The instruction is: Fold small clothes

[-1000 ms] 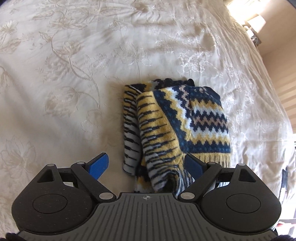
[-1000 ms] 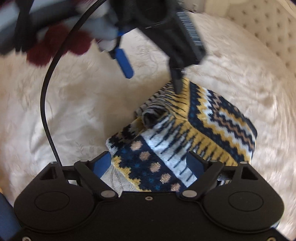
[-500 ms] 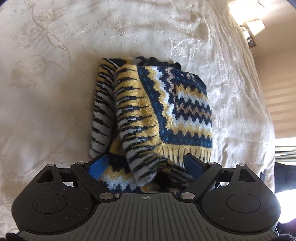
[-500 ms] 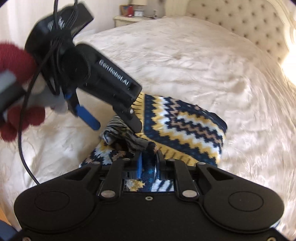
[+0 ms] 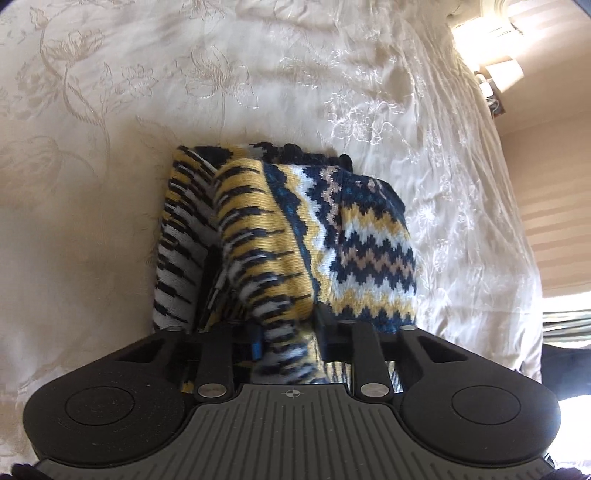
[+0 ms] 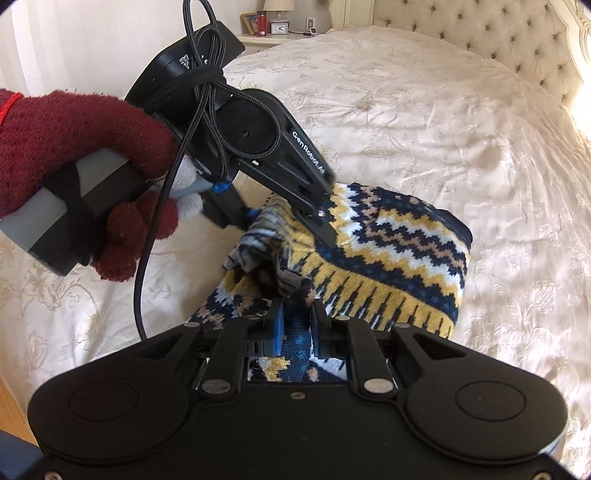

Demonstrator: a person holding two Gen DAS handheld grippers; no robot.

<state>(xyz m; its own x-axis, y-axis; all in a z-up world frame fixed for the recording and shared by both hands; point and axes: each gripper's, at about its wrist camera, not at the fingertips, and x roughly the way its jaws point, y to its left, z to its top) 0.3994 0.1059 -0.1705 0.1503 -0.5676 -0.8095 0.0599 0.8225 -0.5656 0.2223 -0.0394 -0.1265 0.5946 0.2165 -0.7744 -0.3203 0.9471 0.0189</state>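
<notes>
A patterned knit garment (image 6: 388,251), in navy, yellow and white zigzags, lies partly folded on the cream embroidered bedspread (image 6: 424,110), with a tufted headboard (image 6: 480,33) beyond. The knit appears thick, soft and light; it drapes and bunches rather than holding a crease, and its fuzzy surface should resist slipping. The ribbed hem and the doubled fold edges offer the firmest places to take hold, since a single loose layer would stretch.

The left gripper (image 5: 286,332) is pressed together on a striped, bunched fold at the near edge of the garment; the rest of the knit spreads forward and to the right of it. The right gripper (image 6: 297,328) is likewise closed on a gathered edge, its blue pad (image 6: 277,330) touching dark fabric, though how much cloth lies between the fingers is partly hidden. In the right wrist view the left gripper, held by a hand in a maroon glove (image 6: 85,133), bears on the same raised fold from above.
</notes>
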